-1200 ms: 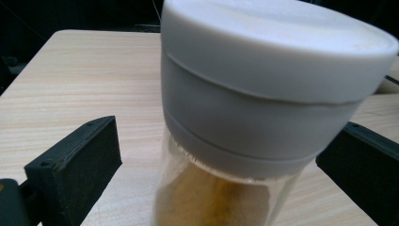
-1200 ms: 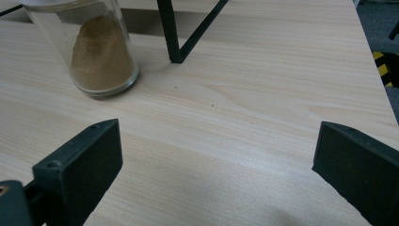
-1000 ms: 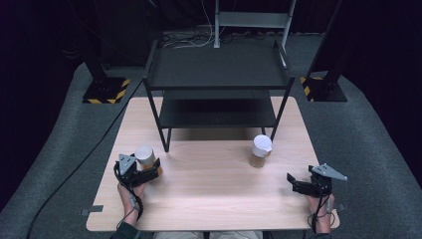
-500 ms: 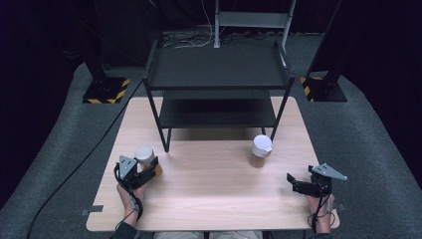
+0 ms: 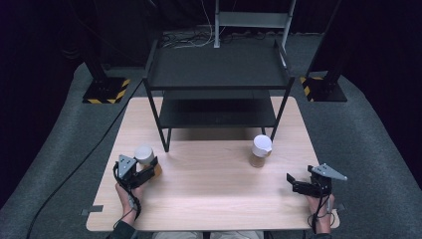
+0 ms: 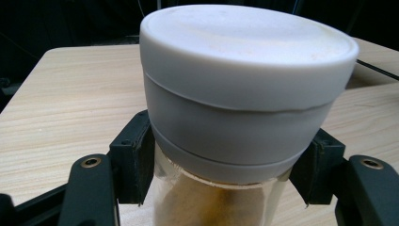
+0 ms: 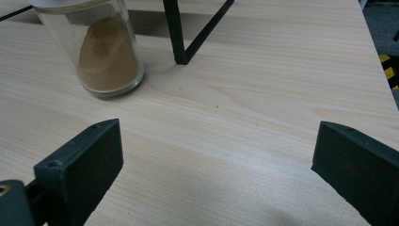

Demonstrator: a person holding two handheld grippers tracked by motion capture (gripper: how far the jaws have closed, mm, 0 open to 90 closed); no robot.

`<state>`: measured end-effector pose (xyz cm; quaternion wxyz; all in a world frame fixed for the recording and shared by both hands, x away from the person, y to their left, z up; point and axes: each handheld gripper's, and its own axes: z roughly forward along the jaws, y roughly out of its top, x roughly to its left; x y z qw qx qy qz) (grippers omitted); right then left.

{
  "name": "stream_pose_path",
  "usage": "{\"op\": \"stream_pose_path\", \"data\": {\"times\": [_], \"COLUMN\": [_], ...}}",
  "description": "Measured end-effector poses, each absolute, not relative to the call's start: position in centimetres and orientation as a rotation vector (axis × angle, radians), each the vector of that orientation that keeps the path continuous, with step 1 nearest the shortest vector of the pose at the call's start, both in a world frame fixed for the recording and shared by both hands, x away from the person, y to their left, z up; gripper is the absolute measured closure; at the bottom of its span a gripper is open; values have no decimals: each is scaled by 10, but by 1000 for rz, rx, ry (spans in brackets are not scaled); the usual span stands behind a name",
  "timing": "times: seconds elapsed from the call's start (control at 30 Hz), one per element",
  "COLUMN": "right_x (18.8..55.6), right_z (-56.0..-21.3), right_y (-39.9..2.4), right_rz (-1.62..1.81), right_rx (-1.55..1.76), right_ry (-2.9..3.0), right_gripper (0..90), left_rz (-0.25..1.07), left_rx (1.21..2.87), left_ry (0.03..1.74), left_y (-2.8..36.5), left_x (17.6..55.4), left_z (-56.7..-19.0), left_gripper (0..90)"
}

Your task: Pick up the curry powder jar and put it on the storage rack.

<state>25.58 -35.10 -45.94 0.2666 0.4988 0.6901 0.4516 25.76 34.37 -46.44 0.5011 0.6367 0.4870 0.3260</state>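
A glass jar point(image 5: 144, 155) of brown powder with a white lid point(image 6: 244, 94) stands on the wooden table point(image 5: 214, 199) near the front left. My left gripper point(image 5: 152, 169) is shut on this jar, with both black pads point(image 6: 134, 155) pressed against the glass just under the lid. A second, similar jar point(image 5: 260, 150) stands right of the middle, by the rack's front right leg. My right gripper point(image 5: 291, 182) rests low near the front right edge, open and with nothing in it. In the right gripper view that jar point(image 7: 106, 56) stands ahead to the left of the wide-spread jaws point(image 7: 216, 160).
A black two-level metal rack point(image 5: 219, 69) stands on the far half of the table; one of its legs point(image 7: 176, 33) comes down close to the second jar. Bare wood lies between the two hands. Dark stands with yellow-black bases point(image 5: 107, 89) sit on the floor beyond.
The left gripper's jaws have closed in on the left jar. Neither hand has shifted, and the right gripper and both jars stay where they were.
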Motion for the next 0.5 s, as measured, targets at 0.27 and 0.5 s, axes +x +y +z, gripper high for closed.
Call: {"op": "stream_pose_path", "data": {"times": [0.27, 0.5], "right_x": [255, 256], "right_z": [-460, -460], "right_y": [-352, -353], "right_rz": [1225, 1232], "right_rx": [1339, 1321], "right_ry": [1863, 1877], "right_gripper": [10, 6], "left_rz": [792, 784], "left_rx": [1553, 1570], "left_ry": [1148, 1117], "left_y": [344, 345], "left_x": [256, 256], "left_z": [-456, -445], "left_gripper": [336, 337]}}
